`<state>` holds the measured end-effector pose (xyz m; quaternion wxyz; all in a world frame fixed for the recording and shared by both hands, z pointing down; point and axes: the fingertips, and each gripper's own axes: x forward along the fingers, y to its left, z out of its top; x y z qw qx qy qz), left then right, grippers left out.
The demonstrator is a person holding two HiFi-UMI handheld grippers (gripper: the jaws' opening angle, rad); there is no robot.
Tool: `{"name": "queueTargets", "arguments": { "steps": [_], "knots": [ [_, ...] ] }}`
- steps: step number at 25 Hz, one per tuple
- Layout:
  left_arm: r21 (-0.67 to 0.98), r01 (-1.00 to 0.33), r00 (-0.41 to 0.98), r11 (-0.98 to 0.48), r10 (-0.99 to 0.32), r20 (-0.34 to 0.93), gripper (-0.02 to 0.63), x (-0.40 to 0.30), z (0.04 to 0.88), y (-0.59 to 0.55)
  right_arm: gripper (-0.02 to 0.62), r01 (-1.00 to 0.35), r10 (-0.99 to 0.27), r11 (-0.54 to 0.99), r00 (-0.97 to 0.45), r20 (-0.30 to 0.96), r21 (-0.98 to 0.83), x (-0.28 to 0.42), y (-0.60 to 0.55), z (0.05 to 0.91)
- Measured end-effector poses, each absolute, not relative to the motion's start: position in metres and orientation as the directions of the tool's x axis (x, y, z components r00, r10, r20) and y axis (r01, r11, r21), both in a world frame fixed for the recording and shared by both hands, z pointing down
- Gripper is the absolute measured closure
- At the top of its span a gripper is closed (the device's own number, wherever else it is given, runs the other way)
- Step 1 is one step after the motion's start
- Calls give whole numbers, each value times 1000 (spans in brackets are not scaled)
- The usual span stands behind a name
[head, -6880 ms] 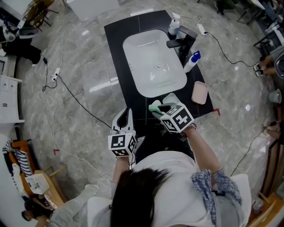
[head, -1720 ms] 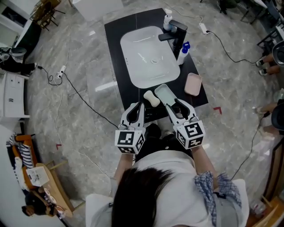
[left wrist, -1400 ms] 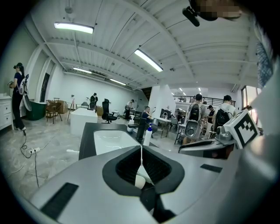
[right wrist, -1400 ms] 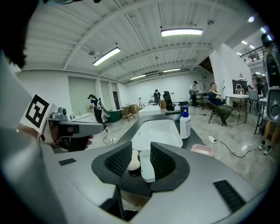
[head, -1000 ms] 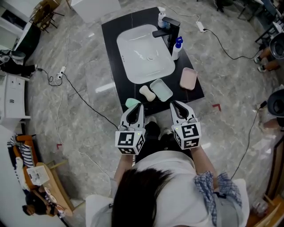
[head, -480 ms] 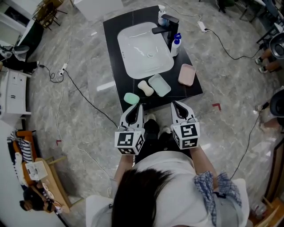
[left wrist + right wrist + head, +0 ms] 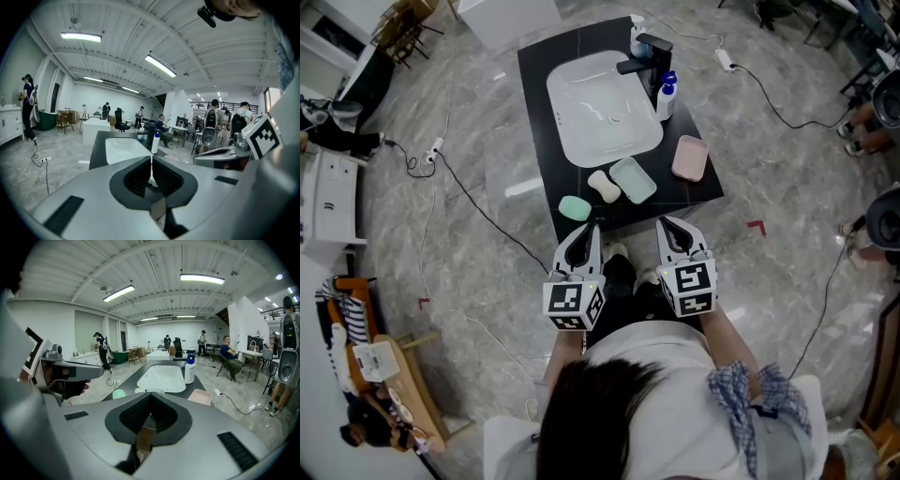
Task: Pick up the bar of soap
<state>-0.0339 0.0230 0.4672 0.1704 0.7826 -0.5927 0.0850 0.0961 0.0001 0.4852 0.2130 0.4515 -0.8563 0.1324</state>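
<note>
The cream bar of soap (image 7: 603, 186) lies on the black counter (image 7: 546, 141) just below the white sink (image 7: 600, 108), touching a pale green soap dish (image 7: 633, 180). A round green piece (image 7: 575, 208) rests near the counter's front left corner. My left gripper (image 7: 589, 230) and right gripper (image 7: 664, 225) hover short of the counter's front edge, side by side, over the floor. Both are shut with nothing between the jaws, as the left gripper (image 7: 151, 165) and right gripper (image 7: 150, 398) show in their own views.
A pink dish (image 7: 689, 157) sits at the counter's right edge; a black tap (image 7: 643, 58) and a blue-capped bottle (image 7: 665, 94) stand behind the sink. Cables (image 7: 469, 211) run over the marble floor on the left. People and chairs stand farther off.
Both grippers have drawn back from the counter toward the person, so the counter now lies farther ahead. The soap and the dishes have stayed on the counter.
</note>
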Motion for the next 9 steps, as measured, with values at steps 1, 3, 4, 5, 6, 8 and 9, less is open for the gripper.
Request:
{"name": "queueTargets", "arguments": {
  "steps": [1, 3, 4, 5, 6, 8, 9],
  "knots": [
    [166, -957, 282, -238, -897, 339, 592, -33, 468, 24, 581, -829, -716, 558, -502, 486, -34, 96, 1, 485],
    [167, -958, 278, -233, -893, 353, 592, -33, 472, 26, 581, -827, -712, 562, -504, 489, -34, 96, 4, 486],
    [167, -959, 276, -230, -892, 358, 592, -32, 474, 28, 581, -824, -710, 565, -506, 490, -33, 96, 5, 486],
    [167, -959, 276, -229, -891, 360, 592, -31, 475, 29, 581, -823, -709, 568, -508, 489, -32, 96, 6, 486],
    [167, -959, 275, -229, -891, 361, 592, -30, 476, 31, 581, -821, -709, 570, -509, 488, -30, 96, 7, 486],
    [166, -959, 276, -230, -891, 360, 592, -27, 477, 33, 581, -821, -711, 571, -510, 484, -28, 98, 8, 487],
    [166, -959, 276, -230, -891, 360, 592, -25, 478, 34, 581, -821, -711, 571, -511, 483, -27, 99, 8, 487]
  ]
}}
